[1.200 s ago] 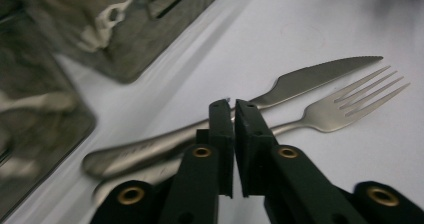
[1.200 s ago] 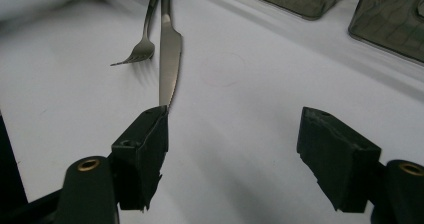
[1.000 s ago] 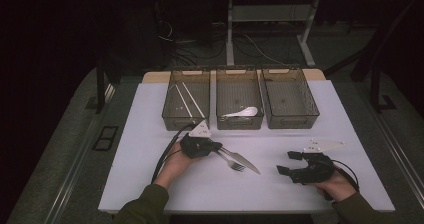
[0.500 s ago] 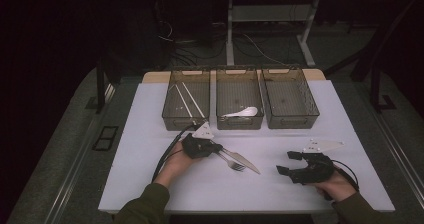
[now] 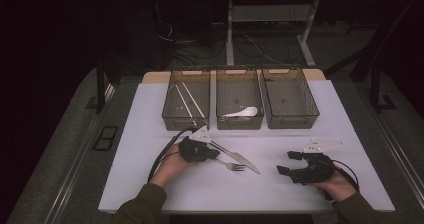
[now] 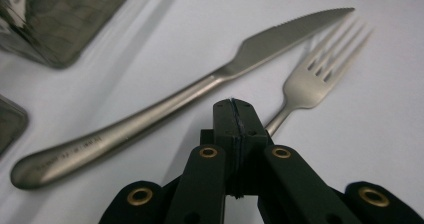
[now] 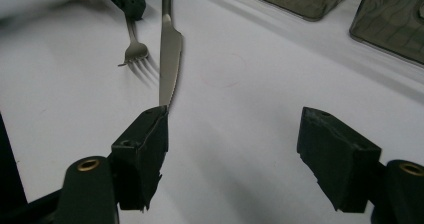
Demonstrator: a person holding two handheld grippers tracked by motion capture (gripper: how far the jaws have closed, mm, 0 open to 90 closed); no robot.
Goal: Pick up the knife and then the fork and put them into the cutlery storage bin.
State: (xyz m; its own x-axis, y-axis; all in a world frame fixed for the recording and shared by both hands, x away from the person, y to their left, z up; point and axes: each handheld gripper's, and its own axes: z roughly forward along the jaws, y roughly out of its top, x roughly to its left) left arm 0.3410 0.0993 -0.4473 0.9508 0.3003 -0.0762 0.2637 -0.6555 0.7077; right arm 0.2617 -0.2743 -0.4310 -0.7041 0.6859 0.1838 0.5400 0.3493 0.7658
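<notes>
Steel fork and knife are lying side by side on the white desk, below the three bins, in the high view; my left tool is sitting at the fork's handle.

From the left gripper view, its jaws are pressing together on the fork handle, the knife just beside.

From the right gripper view, my right tool is standing wide, holding nothing, the knife tip near one jaw.

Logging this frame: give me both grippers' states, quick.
Left gripper: shut on the fork handle.
Right gripper: open, holding nothing.
</notes>
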